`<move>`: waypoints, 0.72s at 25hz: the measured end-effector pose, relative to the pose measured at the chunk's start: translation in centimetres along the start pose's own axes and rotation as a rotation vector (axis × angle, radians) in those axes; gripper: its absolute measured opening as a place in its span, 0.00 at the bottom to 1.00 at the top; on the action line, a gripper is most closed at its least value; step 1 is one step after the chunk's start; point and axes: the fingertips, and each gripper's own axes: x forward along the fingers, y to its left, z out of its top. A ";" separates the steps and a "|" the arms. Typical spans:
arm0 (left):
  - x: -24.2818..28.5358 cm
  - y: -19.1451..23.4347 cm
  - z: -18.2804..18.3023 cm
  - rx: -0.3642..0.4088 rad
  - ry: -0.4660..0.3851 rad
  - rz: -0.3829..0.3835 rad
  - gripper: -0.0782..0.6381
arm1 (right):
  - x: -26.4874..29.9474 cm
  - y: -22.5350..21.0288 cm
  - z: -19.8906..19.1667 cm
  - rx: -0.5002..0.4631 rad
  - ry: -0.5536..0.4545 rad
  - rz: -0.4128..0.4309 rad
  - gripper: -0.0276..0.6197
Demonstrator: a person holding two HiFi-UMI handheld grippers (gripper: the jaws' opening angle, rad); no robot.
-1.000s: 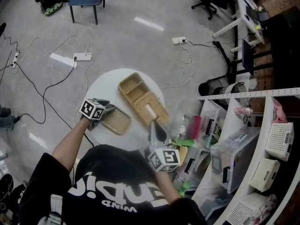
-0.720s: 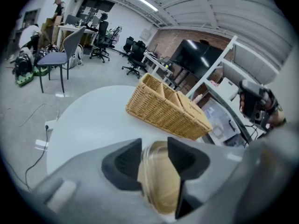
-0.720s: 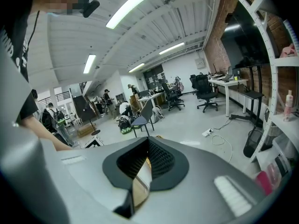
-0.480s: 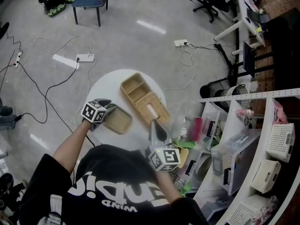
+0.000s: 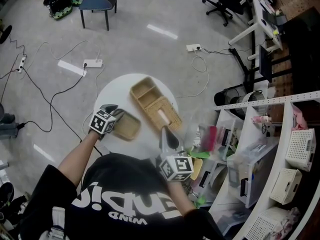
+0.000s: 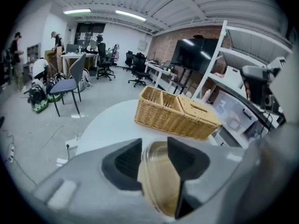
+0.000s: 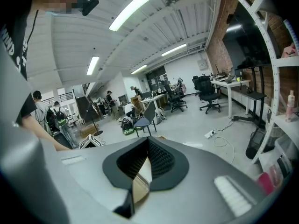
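I count one round white table (image 5: pixel 111 91), one wicker basket (image 5: pixel 150 104) on it, one shallow tan dish (image 5: pixel 128 126), one thin tan-and-white slip (image 7: pixel 139 178), and my two tongs; the left gripper (image 5: pixel 116 118) sits at the table's 7 o'clock edge, its jaws clamped on the dish's rim, pads pressing each side of it in the left gripper view; the dish lies at 8 o'clock from the basket, just beside it, and I cannot tell whether it rests on the tabletop or hangs above it; the right gripper (image 5: pixel 168 133) is pinched nearly shut on the slip, which stands edge-on between the ribbed pads; that gripper points toward 12 o'clock, its tips near the basket's 5 o'clock end, its marker cube close against my chest; my bare left forearm runs from 6 o'clock up toward 1 o'clock, wrist straight, tongs aimed across the table toward the basket.
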 end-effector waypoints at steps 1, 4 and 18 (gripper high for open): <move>-0.1 0.0 0.0 0.012 -0.002 0.015 0.35 | -0.2 0.0 0.0 0.000 -0.001 0.001 0.04; -0.1 0.0 -0.5 0.024 0.010 0.049 0.35 | -0.5 0.1 -0.2 -0.002 -0.002 0.004 0.04; -1.5 0.1 0.4 0.005 -0.025 0.094 0.30 | -1.0 0.6 -0.5 -0.003 -0.006 0.008 0.04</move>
